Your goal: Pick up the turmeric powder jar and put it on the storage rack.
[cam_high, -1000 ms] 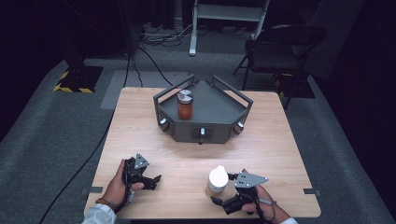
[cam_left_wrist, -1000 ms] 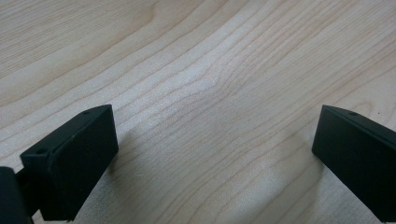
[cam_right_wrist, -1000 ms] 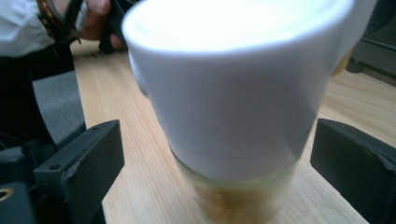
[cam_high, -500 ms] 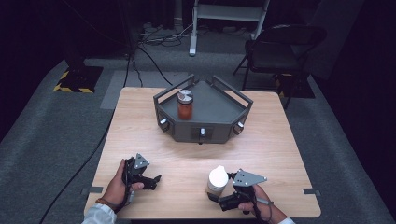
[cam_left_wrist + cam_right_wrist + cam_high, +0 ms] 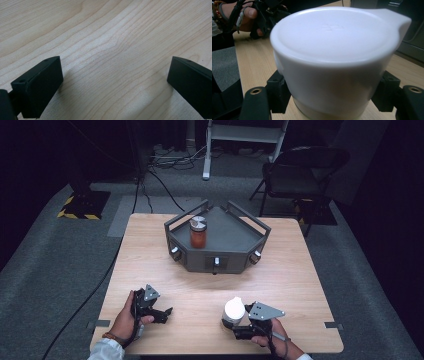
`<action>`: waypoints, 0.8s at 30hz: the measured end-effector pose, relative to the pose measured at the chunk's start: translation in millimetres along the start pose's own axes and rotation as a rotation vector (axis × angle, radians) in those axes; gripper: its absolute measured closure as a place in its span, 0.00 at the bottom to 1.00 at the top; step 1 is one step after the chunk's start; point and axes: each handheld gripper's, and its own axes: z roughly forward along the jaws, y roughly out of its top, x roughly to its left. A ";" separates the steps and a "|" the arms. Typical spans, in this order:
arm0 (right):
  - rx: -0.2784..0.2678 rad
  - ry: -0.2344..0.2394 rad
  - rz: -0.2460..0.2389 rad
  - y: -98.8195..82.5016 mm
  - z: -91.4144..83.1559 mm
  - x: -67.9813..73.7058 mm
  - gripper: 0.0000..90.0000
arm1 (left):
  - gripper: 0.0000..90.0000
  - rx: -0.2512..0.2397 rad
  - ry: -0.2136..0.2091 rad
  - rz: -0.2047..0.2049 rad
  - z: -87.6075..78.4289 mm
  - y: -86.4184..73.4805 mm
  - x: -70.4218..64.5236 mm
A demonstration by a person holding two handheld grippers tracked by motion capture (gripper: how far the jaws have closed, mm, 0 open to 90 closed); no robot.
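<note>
My R gripper (image 5: 235, 326) jaws just closed, now clamped low on the white jar (image 5: 233, 310), upright at table's (image 5: 300, 270) 5 o'clock, cap clear for lifting. L gripper (image 5: 167, 312) rests at 7 o'clock, jaws apart, nothing between, free to help.

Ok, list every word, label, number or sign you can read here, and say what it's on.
No readable text anywhere.
White container lid: a faint embossed mark at its middle, too soft to read.
Orange jar on the grey tray: any label is too small to make out.
Yellow-and-black hazard stripes edge a black base on the floor: a warning pattern, no words.
Wooden table: bare grain, no markings.
</note>
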 end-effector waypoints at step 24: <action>-0.011 -0.083 0.010 14.6 -13.8 0.1 0.34 | 0.00 0.000 0.000 0.000 0.0 0.0 0.0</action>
